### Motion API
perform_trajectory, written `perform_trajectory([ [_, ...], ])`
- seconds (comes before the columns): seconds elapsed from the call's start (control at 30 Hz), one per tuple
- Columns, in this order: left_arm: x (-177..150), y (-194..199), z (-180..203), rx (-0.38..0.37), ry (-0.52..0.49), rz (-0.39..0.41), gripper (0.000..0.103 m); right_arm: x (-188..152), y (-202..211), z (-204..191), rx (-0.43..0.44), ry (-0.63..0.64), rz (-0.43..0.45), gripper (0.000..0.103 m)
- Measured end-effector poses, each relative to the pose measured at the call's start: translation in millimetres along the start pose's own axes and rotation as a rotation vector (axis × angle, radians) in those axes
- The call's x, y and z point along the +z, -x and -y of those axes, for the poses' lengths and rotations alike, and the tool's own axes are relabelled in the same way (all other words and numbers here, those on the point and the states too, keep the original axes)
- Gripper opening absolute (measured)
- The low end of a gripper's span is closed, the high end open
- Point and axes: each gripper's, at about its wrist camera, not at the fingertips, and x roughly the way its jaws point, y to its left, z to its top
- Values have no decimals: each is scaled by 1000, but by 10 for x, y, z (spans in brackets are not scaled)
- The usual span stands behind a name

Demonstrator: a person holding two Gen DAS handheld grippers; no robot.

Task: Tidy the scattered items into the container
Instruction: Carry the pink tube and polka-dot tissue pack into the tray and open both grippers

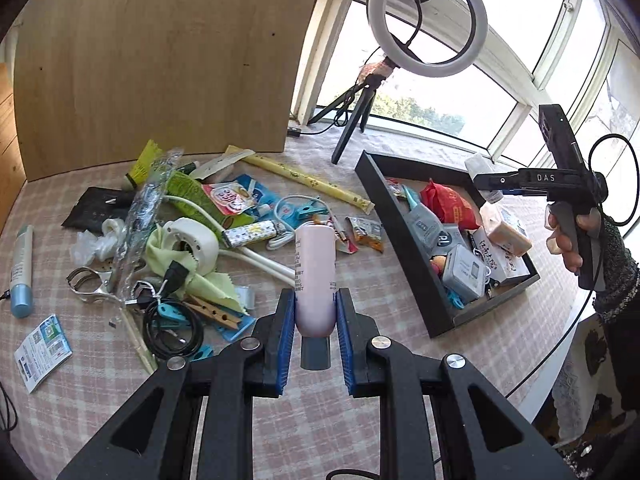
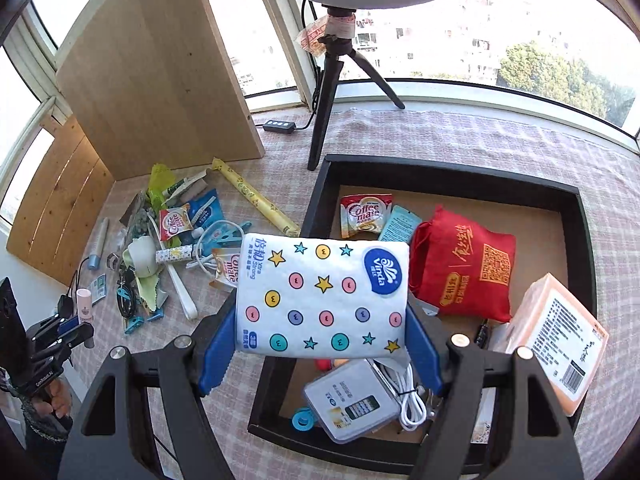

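While the left tongs pinch a pale pink tube beside the black tray, the right tongs clamp a star-spotted white tissue pack above its rim.

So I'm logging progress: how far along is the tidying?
Partly done. The black tray already holds a red bag and more. In hand: left tool grips a pink tube, right tool a tissue pack. The clutter pile remains.
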Motion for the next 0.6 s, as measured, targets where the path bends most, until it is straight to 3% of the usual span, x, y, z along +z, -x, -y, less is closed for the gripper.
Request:
perform_trajectory([
  [0.13,207,-325,618,-81,-74,-19,19,-152,146,312,-25,-52,17,73],
  [0.4,596,-746,1495,-151,-187,2,18,-199,269,621,-42,-74,19,75],
  [0.47,674,-835,1658,-166,-219,6,46,-192,276,652,-51,-66,18,75],
  [0.5,708,-879,1705,-132,-214,8,77,-194,299,669,-56,-67,28,75],
  [0.6,722,-866,1774,-120,-225,41,78,-199,395,733,-45,-89,64,75],
])
